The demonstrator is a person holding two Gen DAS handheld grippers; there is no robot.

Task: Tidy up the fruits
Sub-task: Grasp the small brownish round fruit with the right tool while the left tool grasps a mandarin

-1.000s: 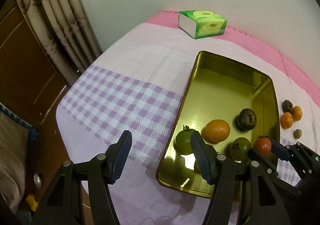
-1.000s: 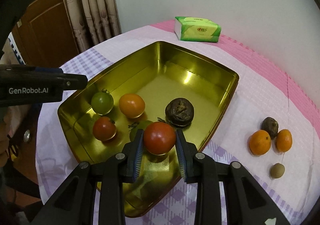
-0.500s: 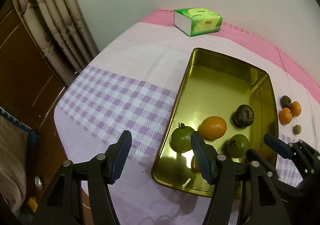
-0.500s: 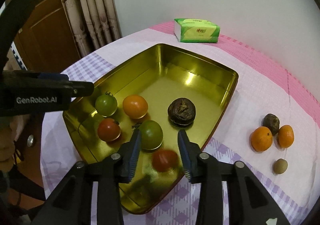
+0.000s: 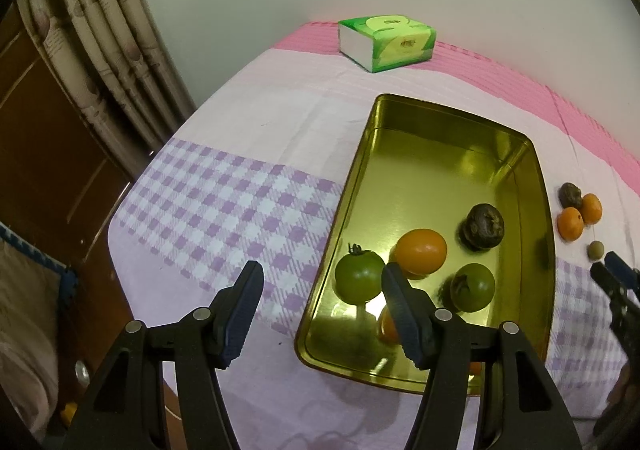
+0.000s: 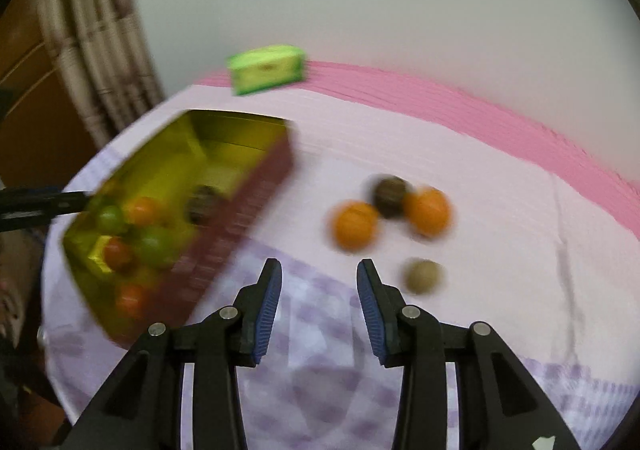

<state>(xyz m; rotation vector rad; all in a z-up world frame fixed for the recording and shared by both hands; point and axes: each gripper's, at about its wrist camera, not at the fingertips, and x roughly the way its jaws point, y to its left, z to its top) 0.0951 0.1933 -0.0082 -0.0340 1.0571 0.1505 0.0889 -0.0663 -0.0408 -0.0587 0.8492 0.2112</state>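
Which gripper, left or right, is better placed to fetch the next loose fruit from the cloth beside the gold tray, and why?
The right gripper: it is empty, its jaws apart, close to the small brownish fruit and two oranges. The left gripper hangs over the gold tray's far side.

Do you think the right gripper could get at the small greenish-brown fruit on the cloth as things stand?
Probably yes: the right gripper is empty, jaws apart, and the small fruit lies just ahead, nothing between them.

2 tongs [image 5: 322, 316], 1 tray [image 5: 448, 114], 1 tissue box [image 5: 386, 42], 10 fruits [image 5: 420, 250]
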